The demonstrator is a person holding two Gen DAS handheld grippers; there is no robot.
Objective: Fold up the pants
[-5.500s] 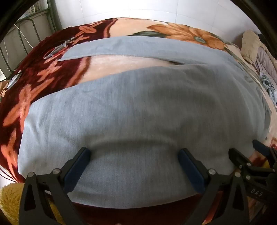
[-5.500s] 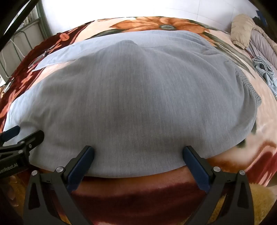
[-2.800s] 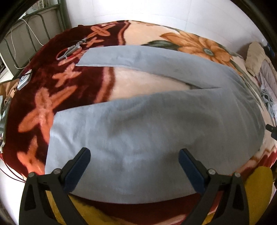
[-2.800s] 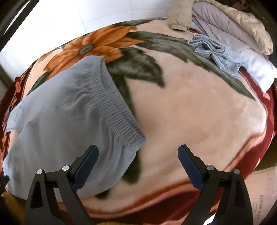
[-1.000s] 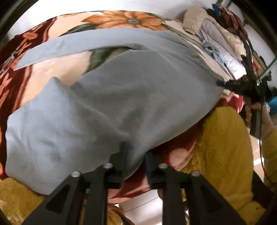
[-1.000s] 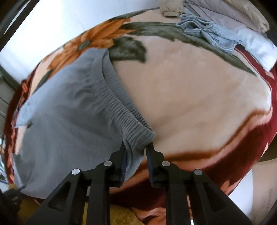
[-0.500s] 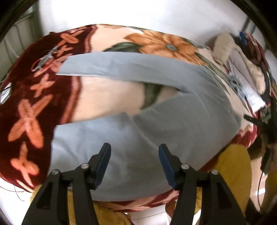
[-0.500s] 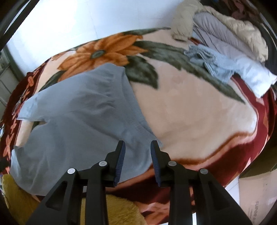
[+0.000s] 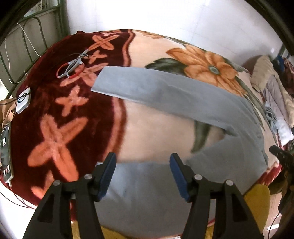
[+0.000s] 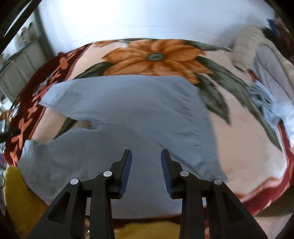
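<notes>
You faced soft, limp grey fabric pants (image 9: pixel 183 103) at mid-frame, best pinched at a hem; left gripper (image 9: pixel 143 171) and right gripper (image 10: pixel 146 166) hung parted, empty.

Daylit room, fairly bright, light seems to come from the far side. White wall (image 9: pixel 165 16) at the top of the frame blown out in both views. Strong fisheye bend: blanket (image 9: pixel 150 132) bulges like a dome, black vignette in every corner. Left wrist view mostly sharp at centre, softer low down. Right wrist view motion-blurred throughout, worst at the right edge, where the pile of clothes (image 10: pixel 262 99) smears. Shadows soft; pants (image 10: pixel 128 114) show only faint shading in the creases.
</notes>
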